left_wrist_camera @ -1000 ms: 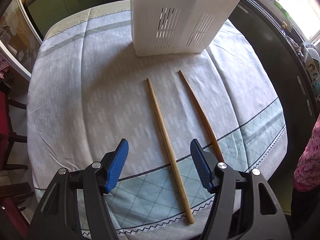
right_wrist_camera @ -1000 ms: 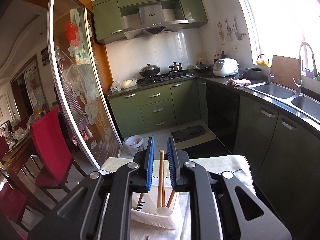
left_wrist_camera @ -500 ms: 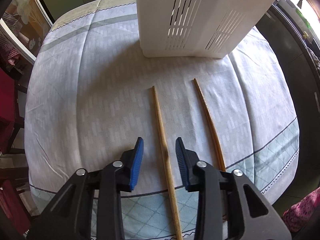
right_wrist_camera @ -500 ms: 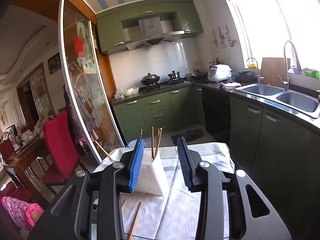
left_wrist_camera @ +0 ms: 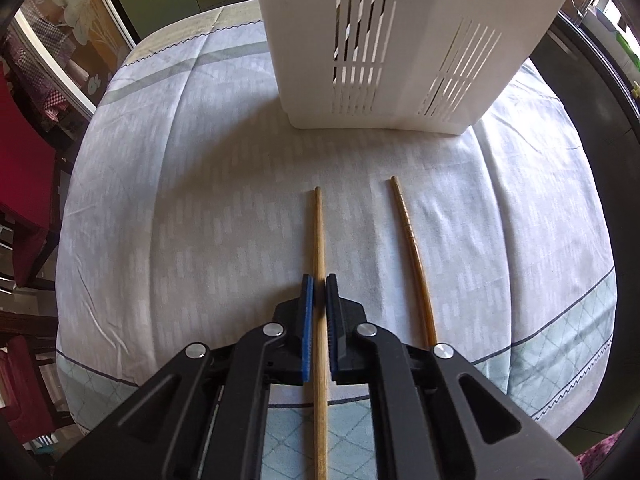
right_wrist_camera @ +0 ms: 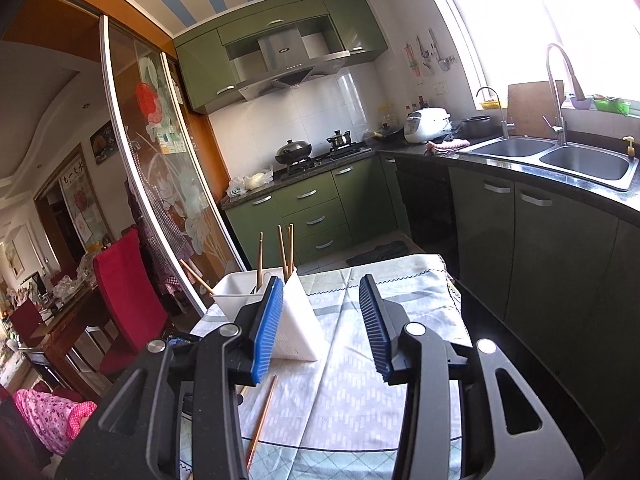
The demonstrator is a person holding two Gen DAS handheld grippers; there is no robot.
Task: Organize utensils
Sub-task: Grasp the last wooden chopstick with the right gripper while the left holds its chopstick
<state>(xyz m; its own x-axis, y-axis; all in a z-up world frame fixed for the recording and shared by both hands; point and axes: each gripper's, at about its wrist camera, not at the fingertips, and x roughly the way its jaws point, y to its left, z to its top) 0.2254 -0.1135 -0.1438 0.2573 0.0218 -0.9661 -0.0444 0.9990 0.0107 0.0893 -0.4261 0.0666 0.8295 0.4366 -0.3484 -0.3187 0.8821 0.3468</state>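
Two wooden chopsticks lie side by side on the tablecloth. My left gripper (left_wrist_camera: 319, 282) points down and is shut on the light chopstick (left_wrist_camera: 318, 232), its blue pads pressing the stick near its middle. The darker ridged chopstick (left_wrist_camera: 412, 256) lies just to the right, untouched. Beyond both stands the white slotted utensil holder (left_wrist_camera: 400, 40). In the right wrist view my right gripper (right_wrist_camera: 320, 292) hovers over the table with its jaws opening and nothing between them. The holder (right_wrist_camera: 296, 320) sits to its left with several chopsticks (right_wrist_camera: 286, 252) standing in it. The darker chopstick (right_wrist_camera: 262, 420) lies below.
The tablecloth (left_wrist_camera: 180, 200) covers a small table with edges close on all sides. Red chairs (right_wrist_camera: 128, 292) stand at the left, dark counter cabinets (right_wrist_camera: 540, 260) and a sink (right_wrist_camera: 560, 160) at the right. A person's pink sleeve (right_wrist_camera: 52, 416) shows at lower left.
My left gripper came down over the light chopstick and shut on it. My right gripper let go of a chopstick into the holder, drew back to the right, and its jaws widened.
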